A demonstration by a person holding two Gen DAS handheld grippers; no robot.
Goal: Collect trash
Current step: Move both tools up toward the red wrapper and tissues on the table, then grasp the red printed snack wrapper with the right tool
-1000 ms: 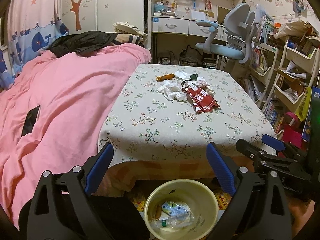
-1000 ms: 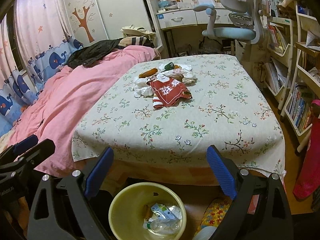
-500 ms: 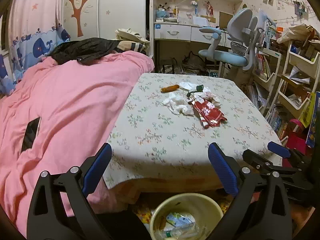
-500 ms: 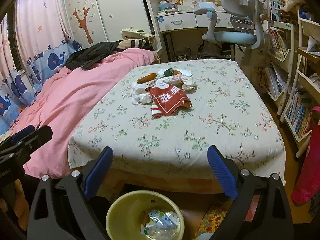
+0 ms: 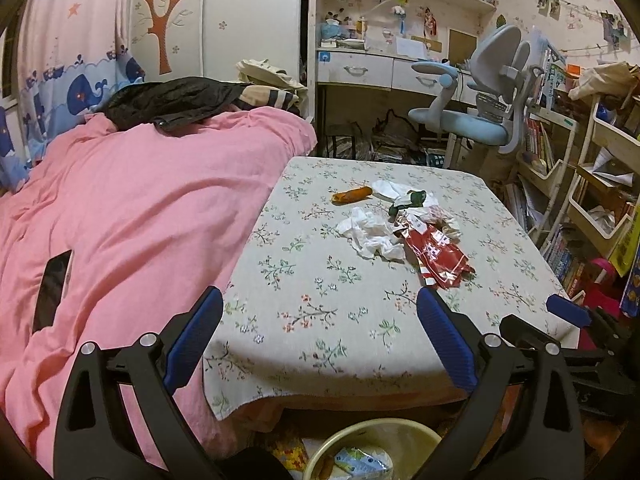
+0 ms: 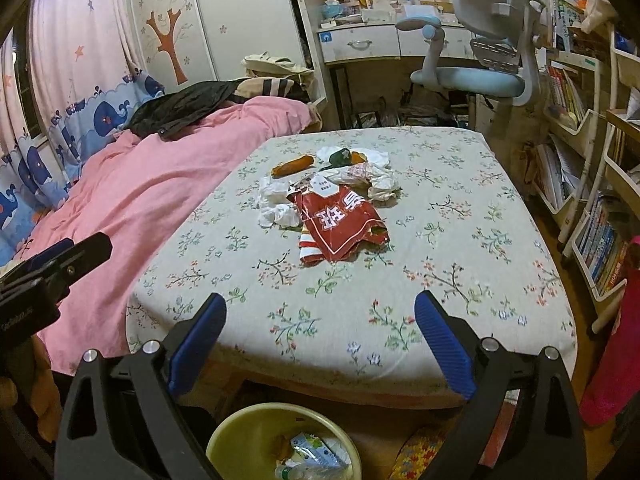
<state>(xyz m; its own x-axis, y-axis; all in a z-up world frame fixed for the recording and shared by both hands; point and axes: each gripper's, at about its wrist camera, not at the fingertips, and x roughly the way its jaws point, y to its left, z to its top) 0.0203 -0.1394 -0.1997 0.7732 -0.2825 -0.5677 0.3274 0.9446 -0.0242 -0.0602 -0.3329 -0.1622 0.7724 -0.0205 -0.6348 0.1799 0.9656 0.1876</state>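
A heap of trash lies mid-table on the floral cloth: a red snack bag [image 5: 438,256] [image 6: 340,224], crumpled white tissues [image 5: 370,234] [image 6: 276,204], an orange wrapper [image 5: 352,195] [image 6: 292,165] and a dark green scrap [image 5: 410,200] [image 6: 340,157]. A yellow bin [image 6: 280,446] [image 5: 372,452] holding a bottle and packets stands on the floor below the near table edge. My left gripper [image 5: 320,340] and right gripper [image 6: 320,344] are both open and empty, above the near edge, well short of the trash.
A pink bed cover [image 5: 120,220] with a black phone [image 5: 52,288] borders the table on the left. A blue desk chair [image 6: 480,60] stands behind the table. Bookshelves [image 6: 592,160] line the right side. The table [image 6: 460,240] fills the middle.
Both grippers rose and moved forward toward the table. The bin slid down in both views and the trash heap looms closer. Both stay open.
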